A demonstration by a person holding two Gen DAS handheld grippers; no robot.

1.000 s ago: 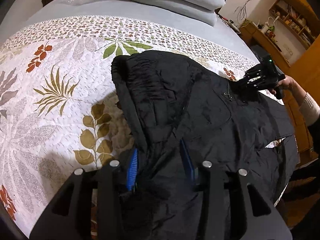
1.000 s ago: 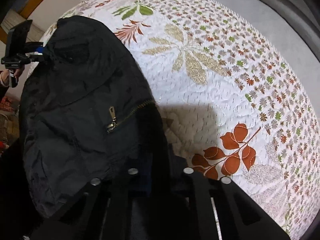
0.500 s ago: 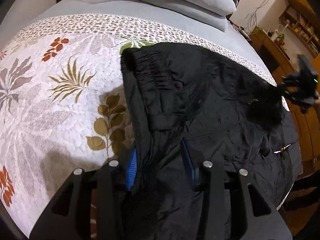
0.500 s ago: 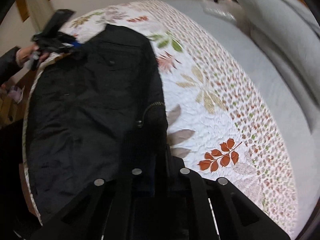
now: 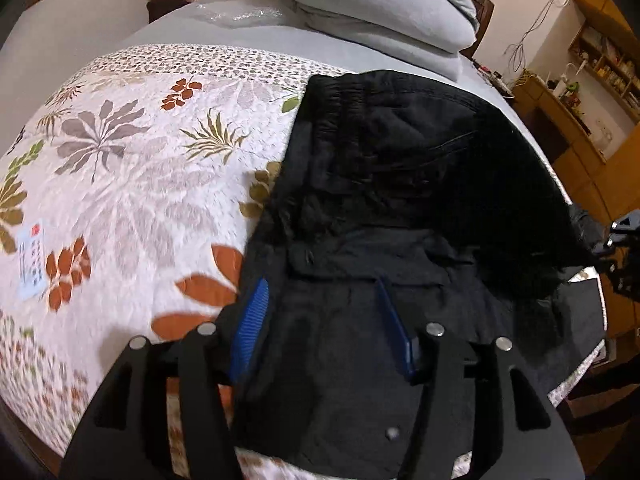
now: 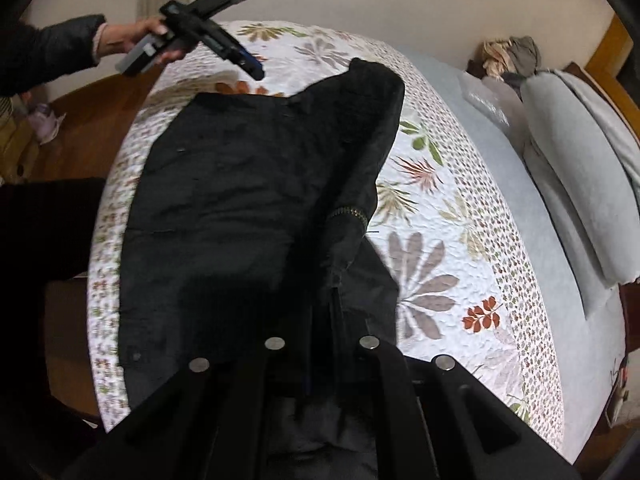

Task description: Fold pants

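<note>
Black pants (image 5: 400,184) lie on a floral quilt (image 5: 120,184), partly folded over themselves. My left gripper (image 5: 324,328) hovers above their near end. Its jaws are opening, and the blue pads (image 5: 252,320) press on nothing. In the right wrist view a hand (image 6: 132,36) holds this left gripper (image 6: 252,68) in the air, clear of the pants (image 6: 240,200). My right gripper (image 6: 322,364) is shut on a lifted edge of the pants by the zipper (image 6: 352,212). The cloth rises from the bed into its fingers. The right gripper (image 5: 616,248) shows at the right edge of the left wrist view.
Grey pillows (image 5: 380,12) are stacked at the head of the bed, beyond a grey sheet (image 6: 500,140). A wooden desk and shelves (image 5: 580,120) stand beside the bed. A small paper tag (image 5: 30,264) lies on the quilt. Wooden floor (image 6: 80,120) shows past the bed's foot.
The left jaws have widened and let the pants go, and that gripper has lifted away. The right gripper has risen and swung across, dragging the pants' edge with it.
</note>
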